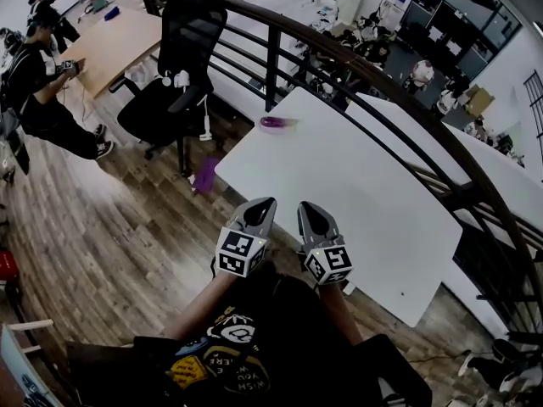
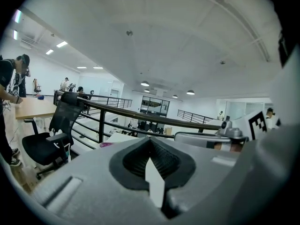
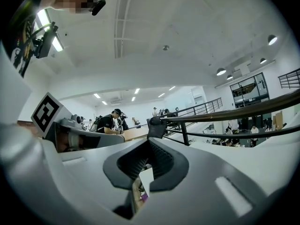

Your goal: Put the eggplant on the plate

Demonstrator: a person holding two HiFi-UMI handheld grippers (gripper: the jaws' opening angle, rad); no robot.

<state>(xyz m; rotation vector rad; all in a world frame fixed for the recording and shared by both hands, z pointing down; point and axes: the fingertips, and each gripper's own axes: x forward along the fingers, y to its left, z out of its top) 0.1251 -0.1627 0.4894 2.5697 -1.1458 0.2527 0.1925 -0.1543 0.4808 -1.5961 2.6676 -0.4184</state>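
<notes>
A small purple thing (image 1: 277,122), flat and blurred, lies at the far left corner of the white table (image 1: 373,193); it also shows low in the left gripper view as a purple thing (image 2: 105,145). A longer purple thing (image 1: 206,175) lies on the wooden floor beside the table's left edge; I cannot tell which is the eggplant. My left gripper (image 1: 265,202) and right gripper (image 1: 305,208) hover side by side over the table's near left edge, both shut and empty. In their own views the left gripper (image 2: 150,142) and right gripper (image 3: 149,142) point towards the railing.
A black office chair (image 1: 170,83) stands on the floor left of the table. A dark curved railing (image 1: 356,66) runs behind the table. A person (image 1: 38,83) stands at a wooden desk (image 1: 110,45) far left. White desks lie beyond the railing.
</notes>
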